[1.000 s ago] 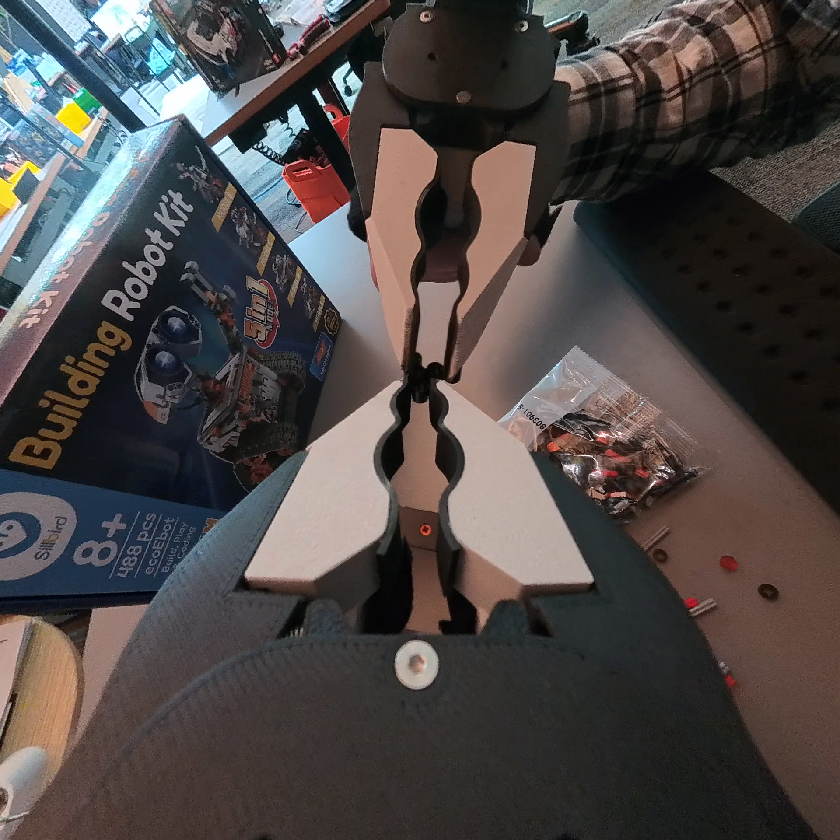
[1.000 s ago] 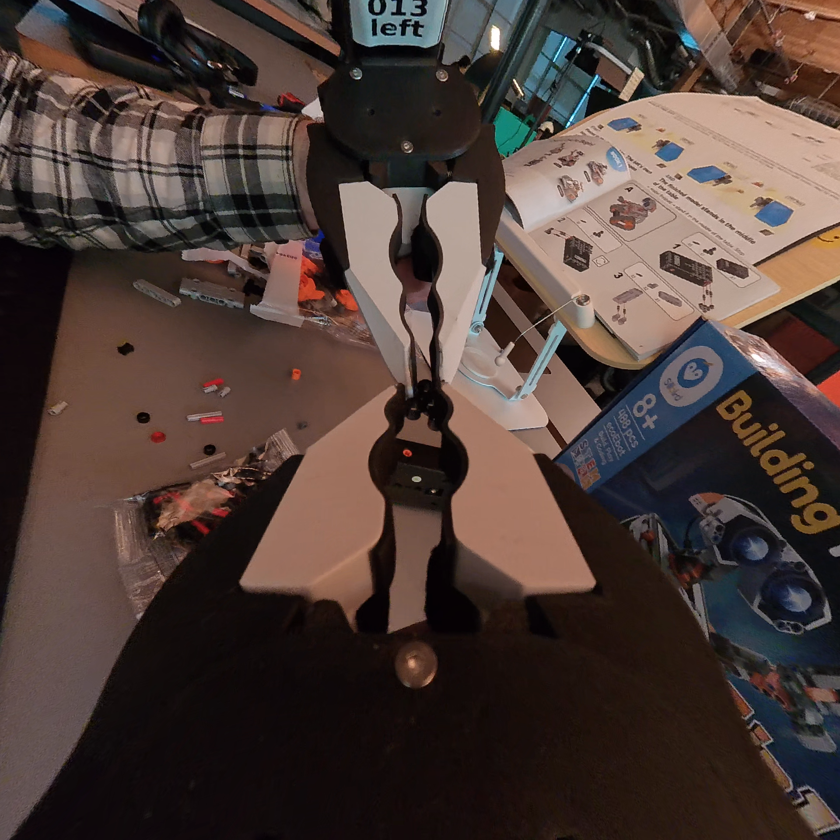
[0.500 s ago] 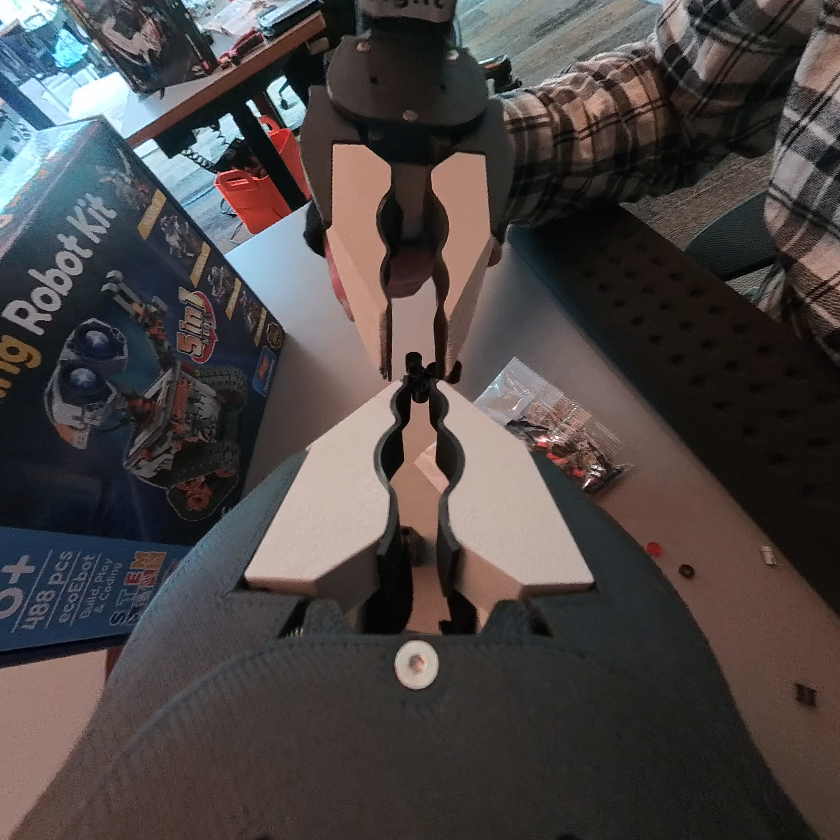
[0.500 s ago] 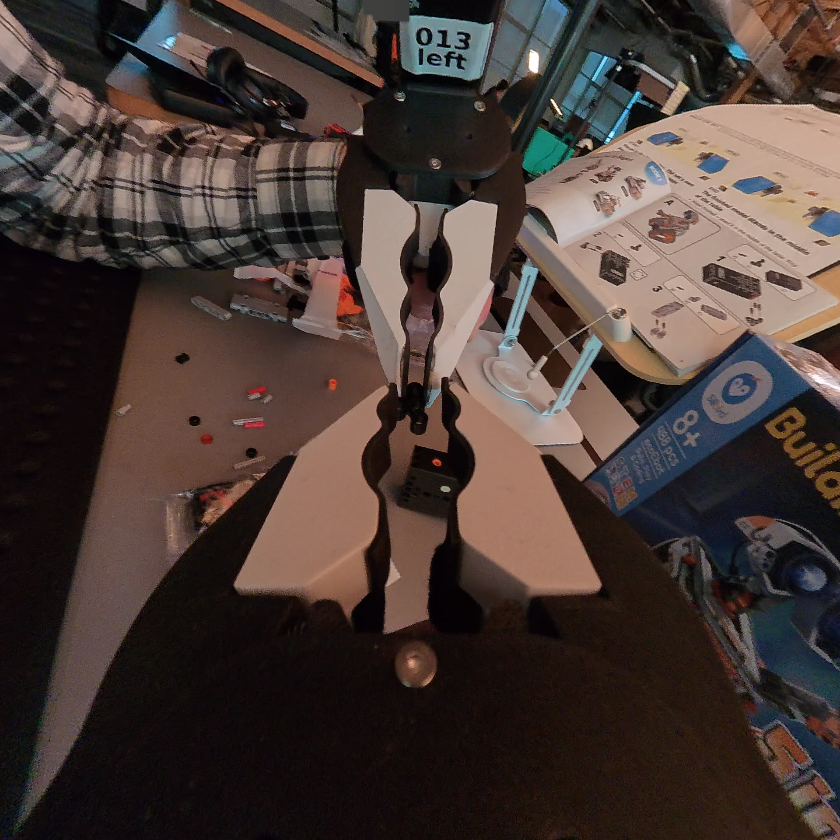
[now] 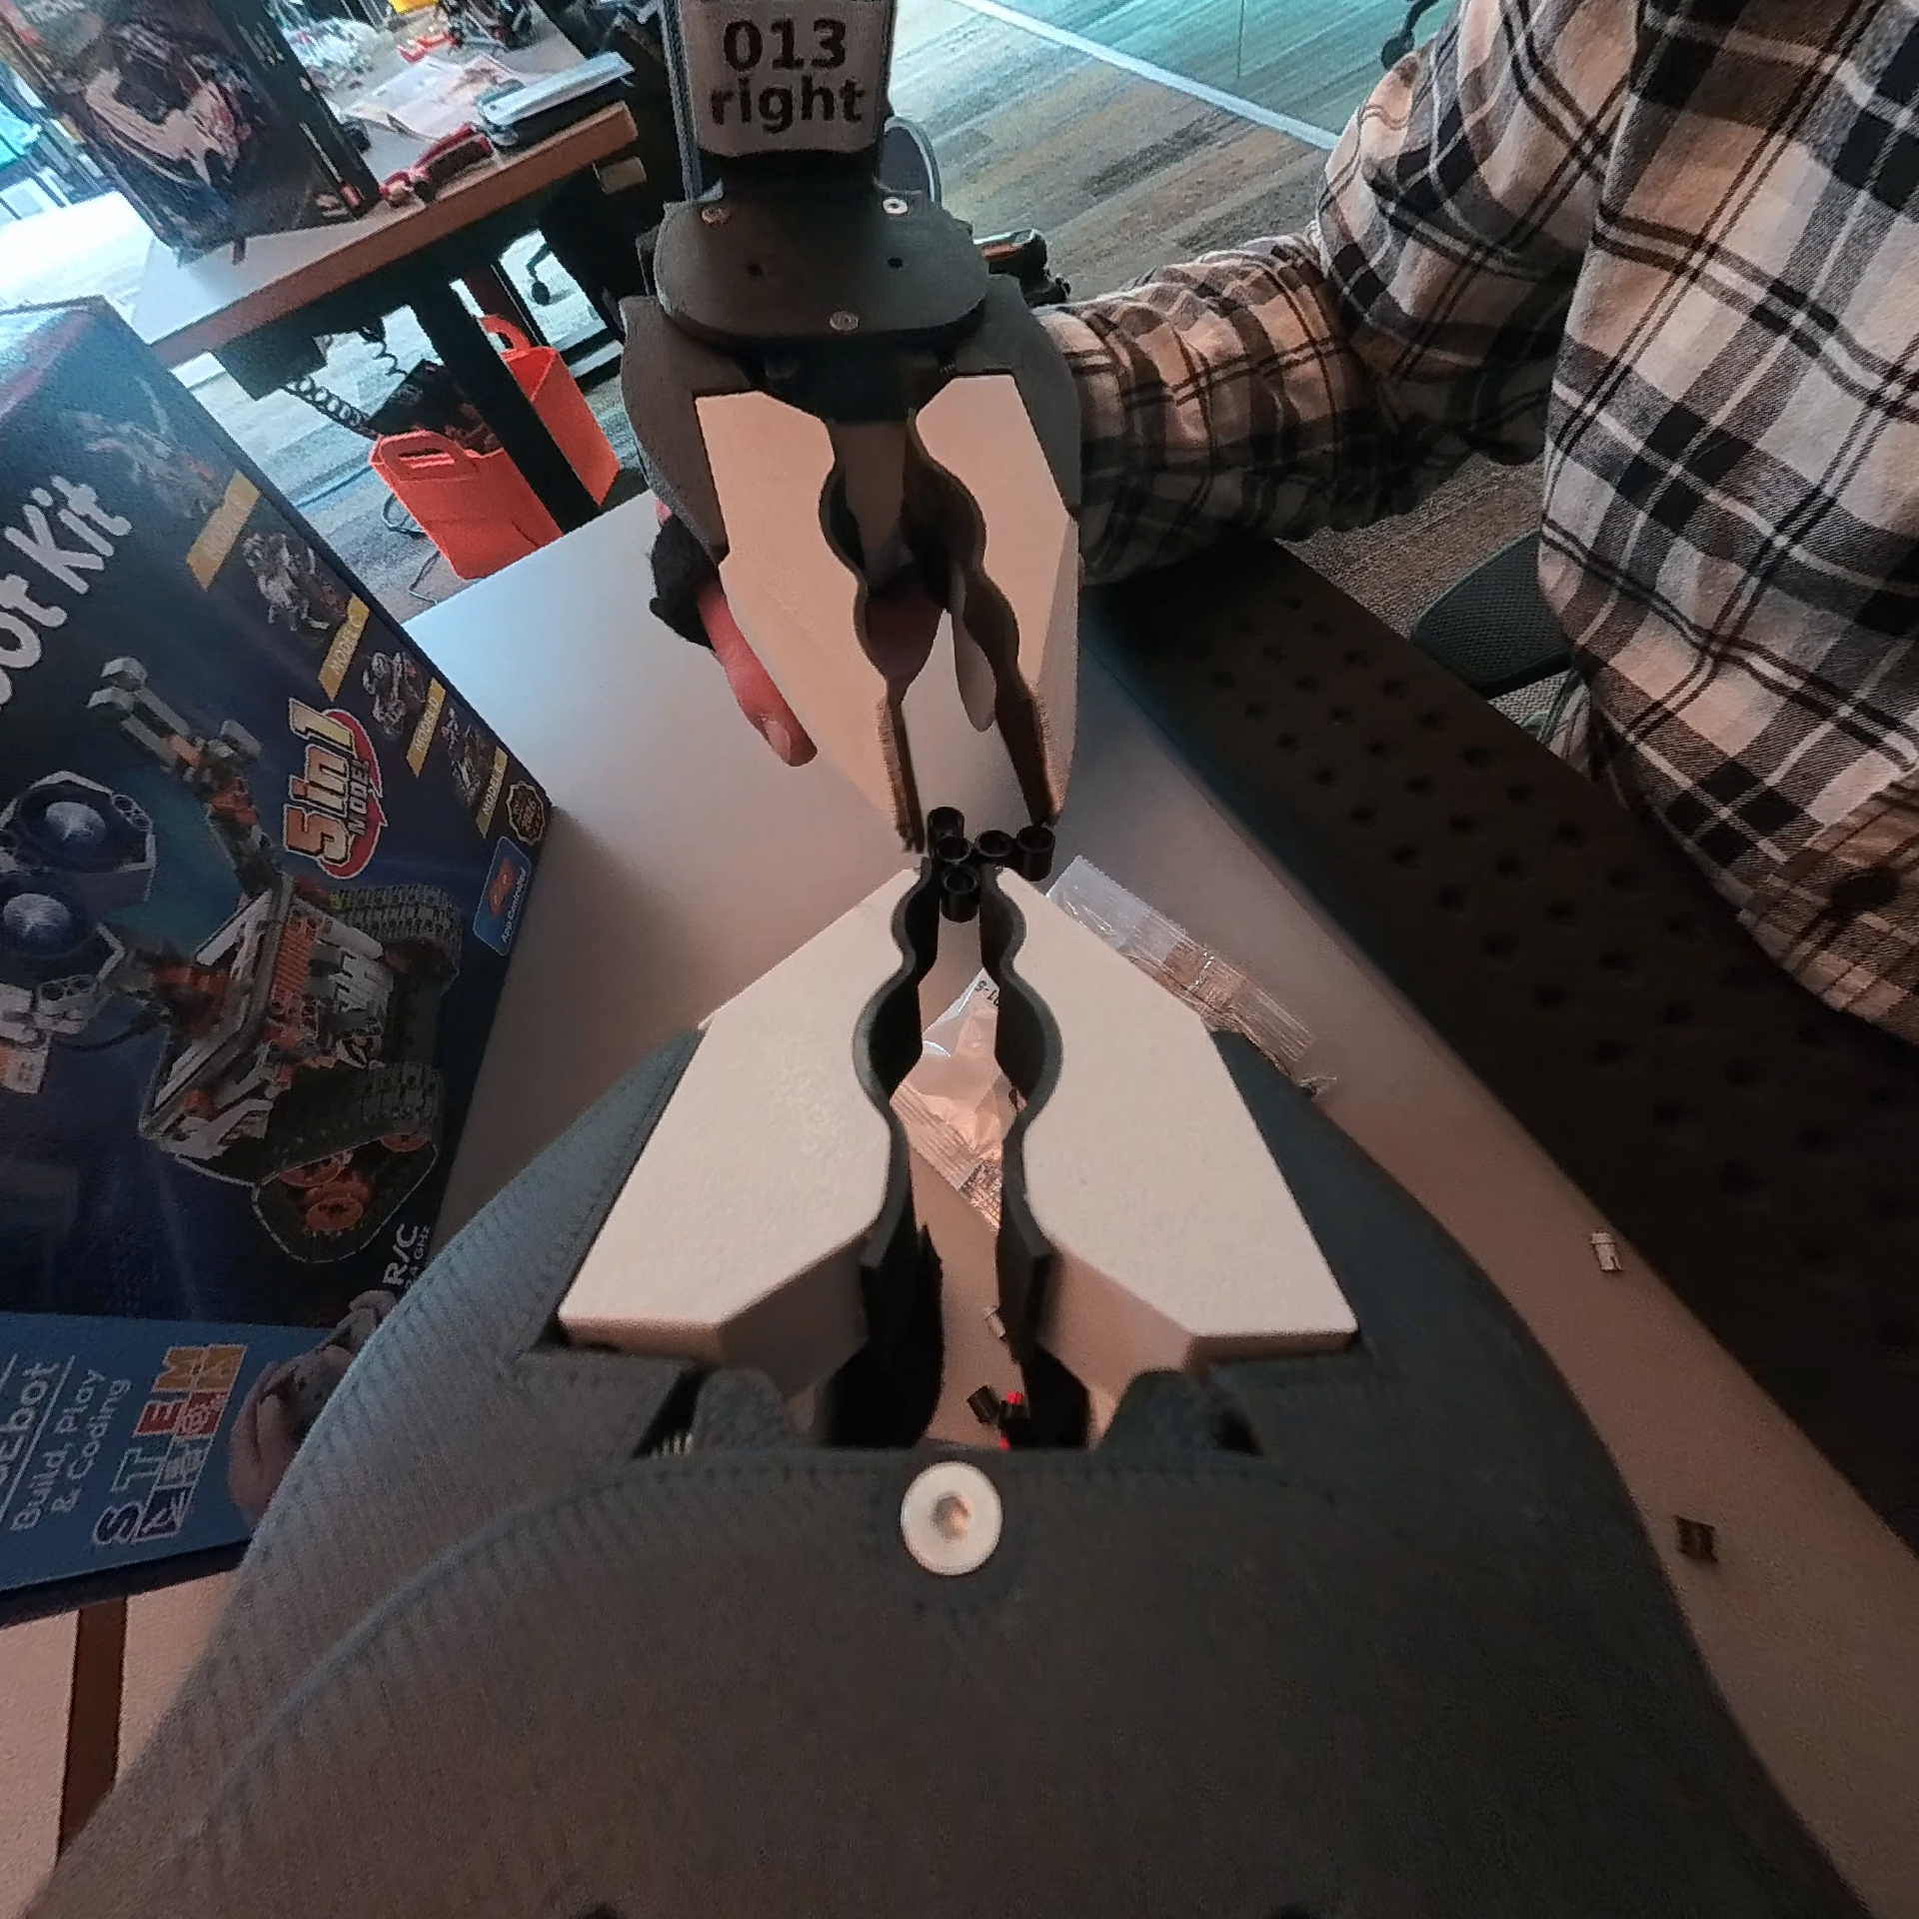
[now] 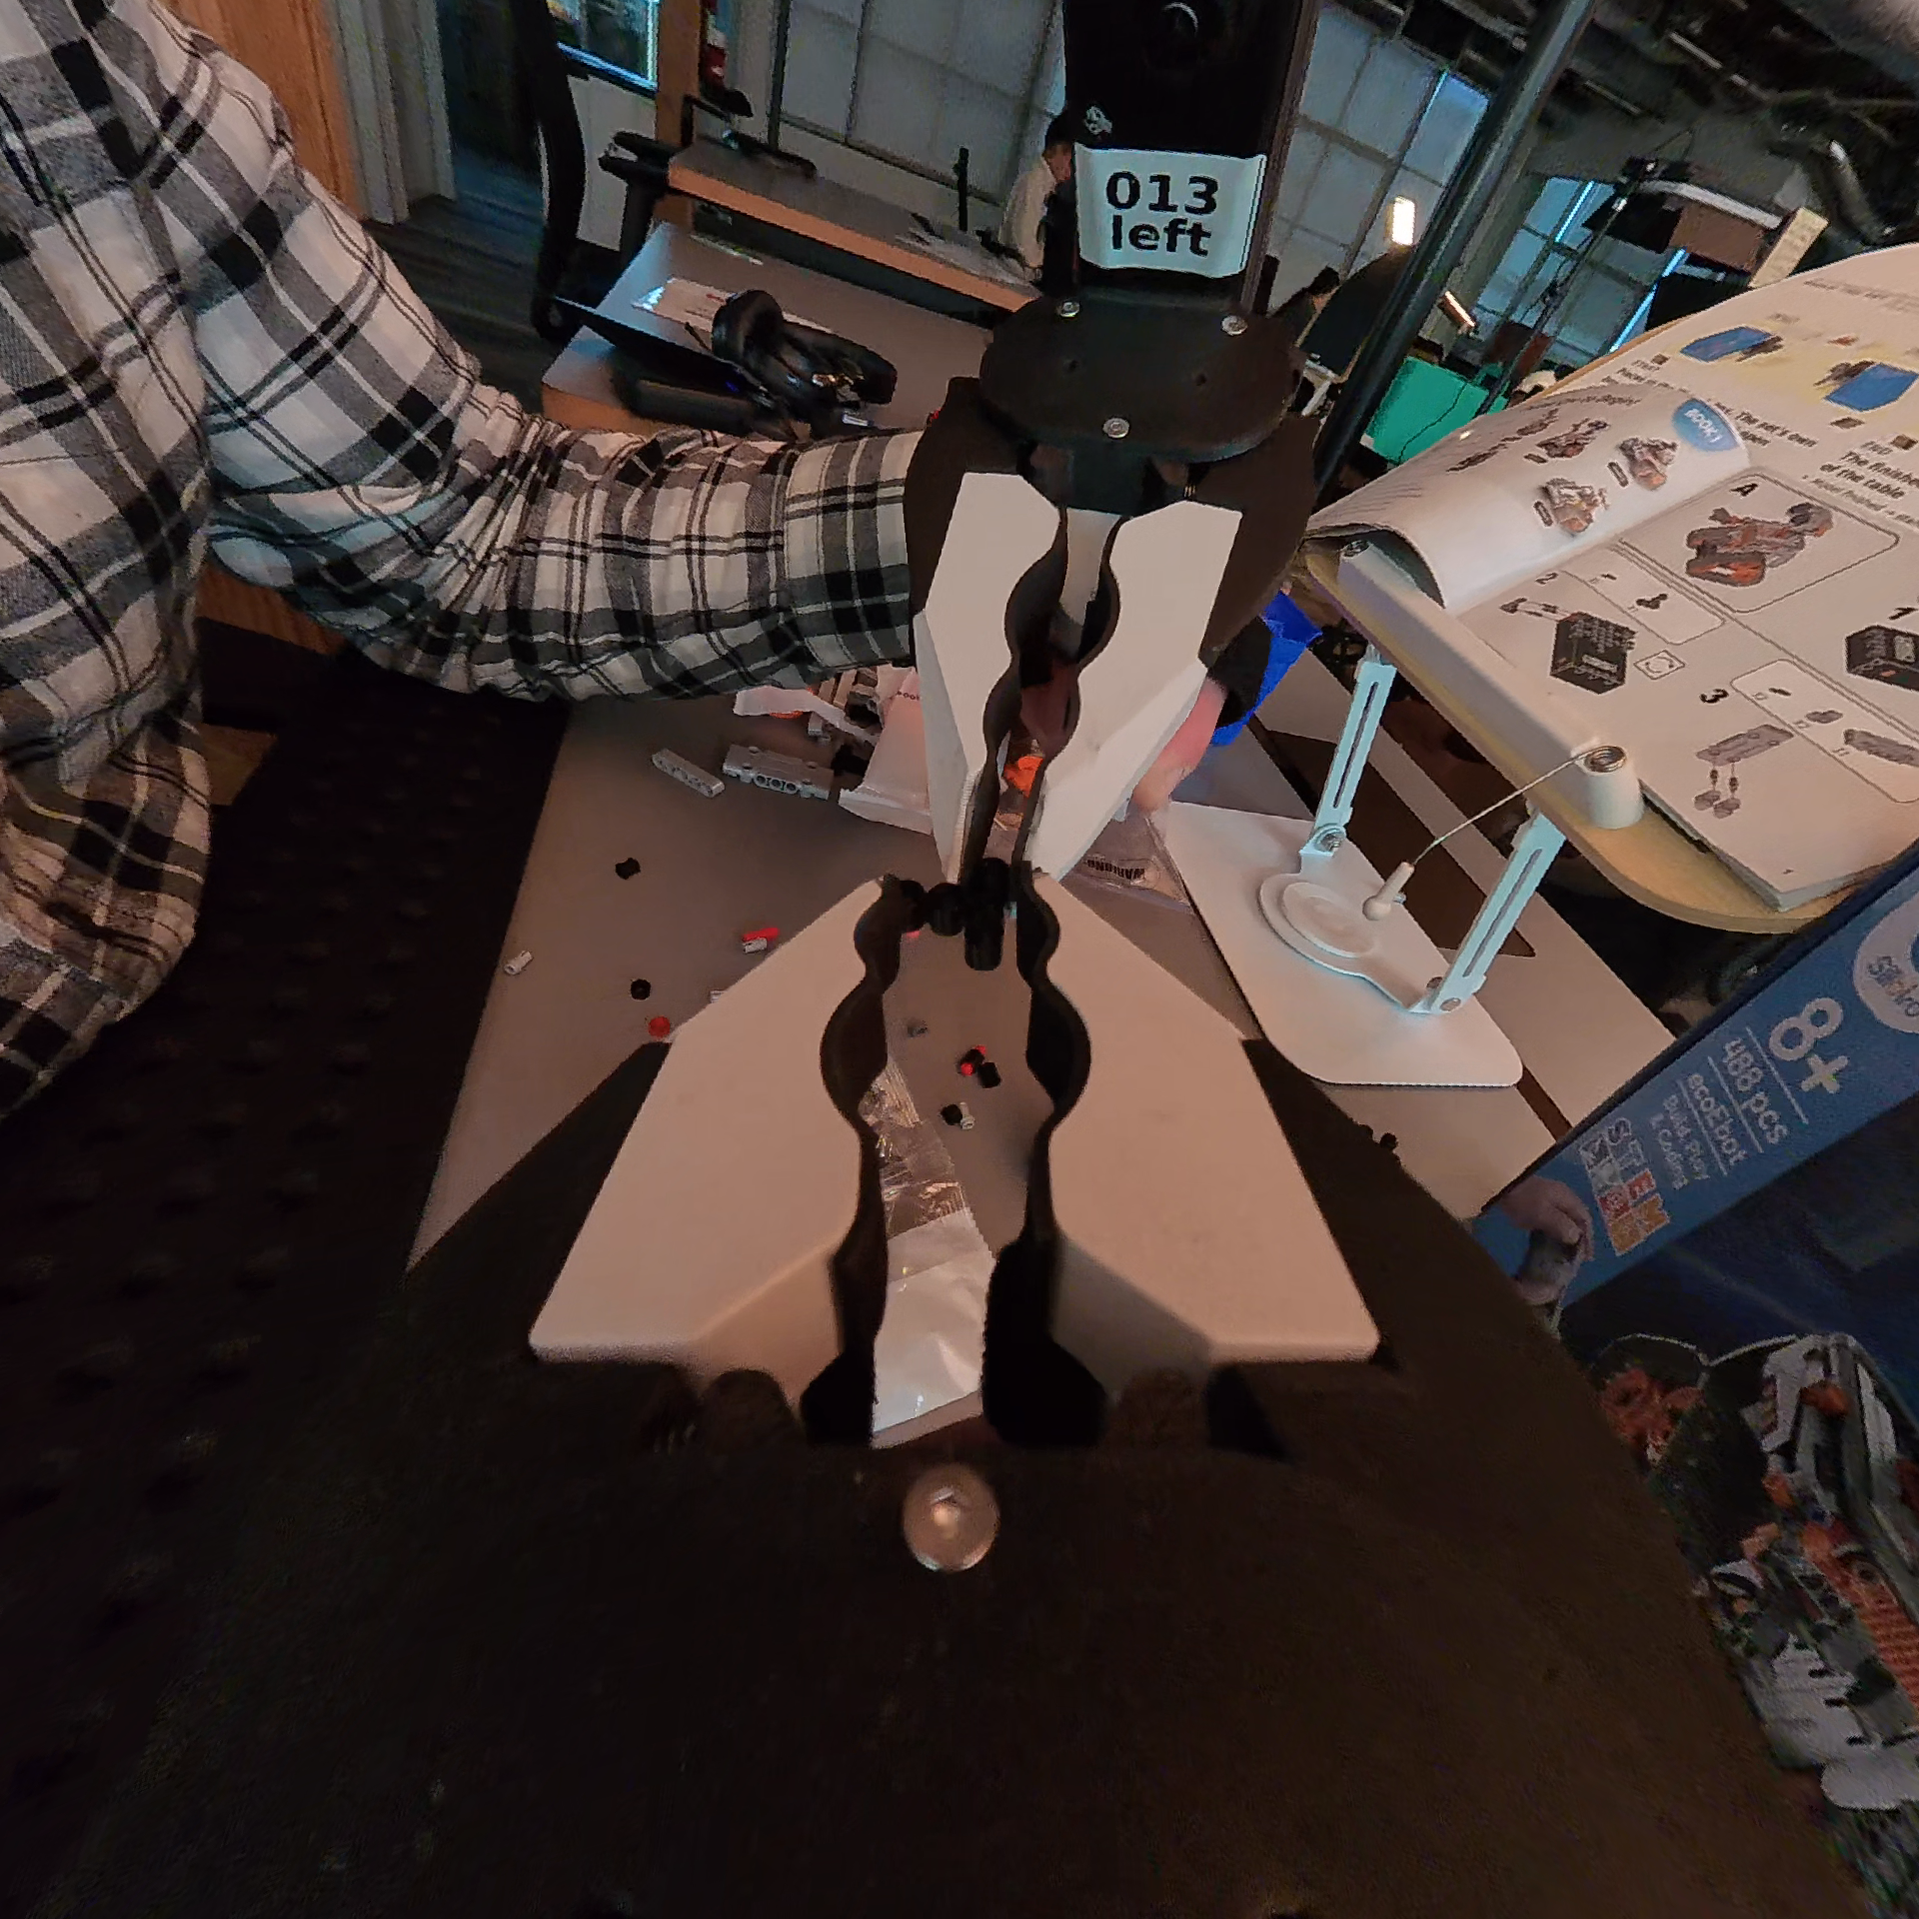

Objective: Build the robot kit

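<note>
Both grippers meet tip to tip above a grey table (image 5: 644, 644). My left gripper (image 5: 961, 883) is shut on a small black connector piece (image 5: 961, 888) made of several short tubes. In the right wrist view the left gripper (image 6: 992, 862) comes down from above with the same piece (image 6: 961, 914) at its tips. My right gripper (image 6: 961, 898) is open, its fingertips on either side of the piece. In the left wrist view the right gripper (image 5: 974, 815) shows the same gap, and the piece's far end lies between its tips.
A blue robot-kit box (image 5: 260, 831) stands on the table, also in the right wrist view (image 6: 1713, 1142). A clear parts bag (image 5: 1173, 966), loose small parts (image 6: 644, 987), a black perforated mat (image 5: 1454, 831) and a white stand (image 6: 1350, 987) with an open booklet (image 6: 1661, 623) lie around. Only a small space, under 4 cm, lies between the two pairs of fingers.
The right gripper's jaws have widened around the black piece. Both grippers have lifted and tilted, so the table looks farther off. The left gripper stays shut on the piece.
</note>
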`<state>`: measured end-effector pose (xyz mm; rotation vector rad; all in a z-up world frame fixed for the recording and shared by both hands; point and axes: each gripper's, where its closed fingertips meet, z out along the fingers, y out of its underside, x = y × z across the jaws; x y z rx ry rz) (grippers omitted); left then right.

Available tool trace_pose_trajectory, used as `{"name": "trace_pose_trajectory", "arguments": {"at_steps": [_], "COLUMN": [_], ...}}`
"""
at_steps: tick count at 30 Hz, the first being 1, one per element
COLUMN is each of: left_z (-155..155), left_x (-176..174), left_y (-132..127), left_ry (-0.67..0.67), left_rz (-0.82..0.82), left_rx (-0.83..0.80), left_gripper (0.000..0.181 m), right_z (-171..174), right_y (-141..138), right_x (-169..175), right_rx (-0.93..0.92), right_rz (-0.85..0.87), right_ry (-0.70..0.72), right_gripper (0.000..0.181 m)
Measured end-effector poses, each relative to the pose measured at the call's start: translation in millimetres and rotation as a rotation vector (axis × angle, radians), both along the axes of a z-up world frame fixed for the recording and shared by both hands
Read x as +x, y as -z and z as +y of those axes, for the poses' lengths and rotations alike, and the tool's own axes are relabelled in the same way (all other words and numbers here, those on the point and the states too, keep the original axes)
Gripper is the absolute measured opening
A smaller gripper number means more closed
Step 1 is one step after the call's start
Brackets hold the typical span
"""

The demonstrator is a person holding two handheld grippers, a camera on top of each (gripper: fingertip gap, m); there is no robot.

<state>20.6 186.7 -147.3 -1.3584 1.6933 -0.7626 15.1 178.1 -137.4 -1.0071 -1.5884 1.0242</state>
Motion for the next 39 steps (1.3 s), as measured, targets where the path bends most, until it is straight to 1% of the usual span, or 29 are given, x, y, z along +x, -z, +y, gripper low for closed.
{"name": "trace_pose_trajectory", "arguments": {"at_steps": [3, 8, 12, 17, 26, 30, 39], "left_z": [0.1, -0.3, -2.0, -3.3, -0.2, -0.3, 1.1], "left_x": [-0.6, -0.2, 0.3, 0.1, 0.6, -0.2, -3.6], "left_y": [0.8, 0.4, -0.4, -4.8, -4.3, -7.9, -11.6], "left_ry": [-0.001, 0.003, 0.013, 0.02, 0.008, 0.009, 0.004], "left_rz": [0.005, -0.002, -0.011, -0.035, -0.042, -0.059, -0.074], "left_rx": [-0.001, -0.007, -0.018, -0.029, -0.026, -0.028, -0.031], "left_gripper": [0.005, 0.005, 0.005, 0.005, 0.005, 0.005, 0.005], "right_z": [-0.7, -1.2, -4.0, -7.9, -0.6, 5.0, 5.6], "right_y": [2.1, 2.1, 2.4, 0.0, 0.3, 1.9, 1.8], "right_x": [-0.4, -1.3, 0.1, 3.0, 0.7, 0.3, -3.5], "right_rx": [-0.002, 0.007, -0.006, -0.04, -0.011, -0.009, 0.003], "right_rz": [-0.007, -0.002, -0.004, 0.006, 0.009, 0.002, 0.013], "right_ry": [-0.005, 0.002, -0.018, -0.049, 0.005, 0.032, 0.048], "right_gripper": [0.022, 0.02, 0.02, 0.028, 0.019, 0.025, 0.02]}}
